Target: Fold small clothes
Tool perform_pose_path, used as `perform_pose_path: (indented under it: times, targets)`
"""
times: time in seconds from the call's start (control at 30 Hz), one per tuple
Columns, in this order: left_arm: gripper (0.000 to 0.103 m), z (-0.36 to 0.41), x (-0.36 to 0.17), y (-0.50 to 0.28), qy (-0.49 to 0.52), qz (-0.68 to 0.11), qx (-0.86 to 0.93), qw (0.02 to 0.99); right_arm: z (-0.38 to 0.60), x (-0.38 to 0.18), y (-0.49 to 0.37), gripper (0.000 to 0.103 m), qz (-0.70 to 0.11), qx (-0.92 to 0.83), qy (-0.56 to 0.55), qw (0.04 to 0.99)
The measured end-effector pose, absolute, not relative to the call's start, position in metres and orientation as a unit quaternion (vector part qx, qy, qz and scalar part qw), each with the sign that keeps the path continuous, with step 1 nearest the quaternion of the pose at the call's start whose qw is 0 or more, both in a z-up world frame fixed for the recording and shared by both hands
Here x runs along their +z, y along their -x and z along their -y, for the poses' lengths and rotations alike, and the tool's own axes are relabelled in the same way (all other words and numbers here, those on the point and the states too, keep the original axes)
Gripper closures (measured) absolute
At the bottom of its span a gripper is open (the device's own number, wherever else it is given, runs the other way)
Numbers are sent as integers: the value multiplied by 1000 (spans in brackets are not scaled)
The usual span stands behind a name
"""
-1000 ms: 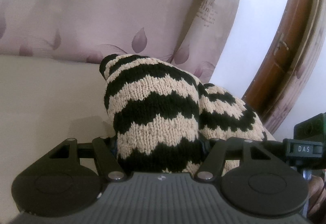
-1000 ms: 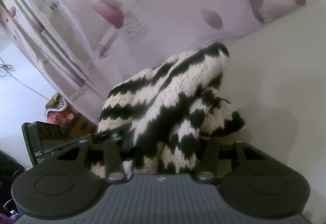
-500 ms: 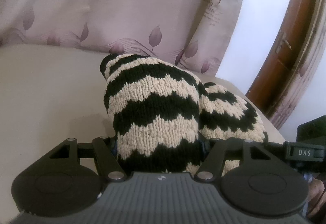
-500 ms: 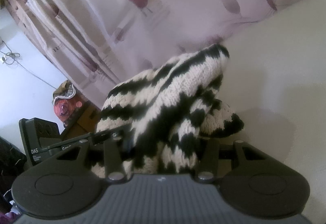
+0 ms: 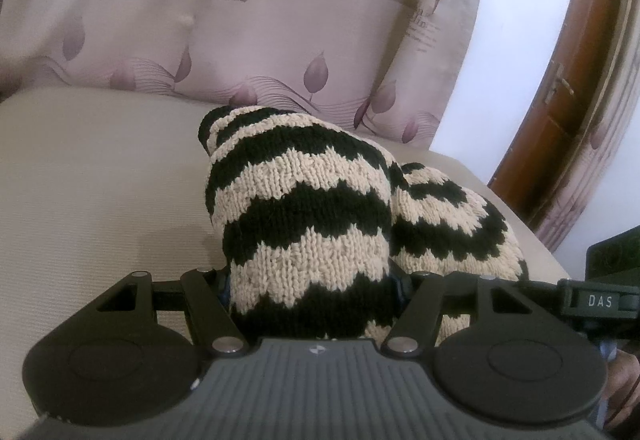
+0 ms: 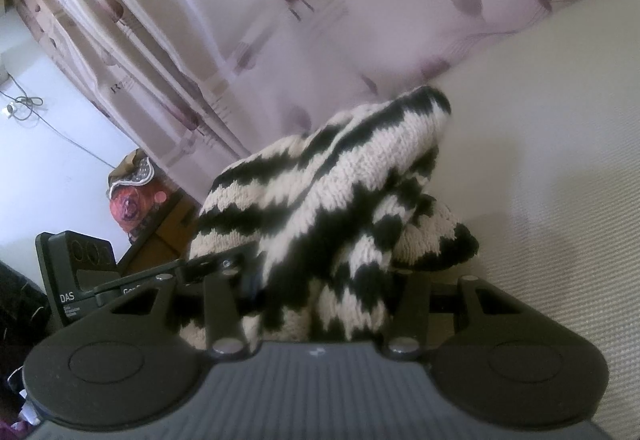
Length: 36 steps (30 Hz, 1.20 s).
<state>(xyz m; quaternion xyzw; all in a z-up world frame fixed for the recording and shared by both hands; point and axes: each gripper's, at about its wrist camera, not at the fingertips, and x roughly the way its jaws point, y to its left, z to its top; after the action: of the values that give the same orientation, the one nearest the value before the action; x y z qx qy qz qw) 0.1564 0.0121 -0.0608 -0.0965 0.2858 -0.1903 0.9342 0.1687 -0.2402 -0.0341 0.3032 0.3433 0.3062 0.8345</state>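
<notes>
Both grippers hold one black-and-cream zigzag knit garment [image 5: 304, 224], bunched and lifted just over the beige mattress [image 5: 92, 176]. Left gripper [image 5: 310, 280] is pinching a thick wad of knit between its jaws; right gripper [image 6: 320, 280] is doing the same on its side. Fingertips are buried in wool, so pad contact is probably firm but not directly visible. Patterned curtain [image 5: 280, 32] hangs behind. Step: carrying the garment mid-fold. Next: lower it flat onto the mattress, align edges, then release.
</notes>
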Motion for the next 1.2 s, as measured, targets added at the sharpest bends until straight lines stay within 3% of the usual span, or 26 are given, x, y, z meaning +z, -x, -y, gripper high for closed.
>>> perform_pose_path:
  times: [0.73, 1.2]
  targets:
    - [37, -19, -80, -170, 103, -317, -183, 925, 231, -58, -185, 55, -371, 294, -303, 827]
    - [25, -27, -94, -176, 103, -321, -179, 925, 240, -79, -190, 55, -383, 285, -298, 827]
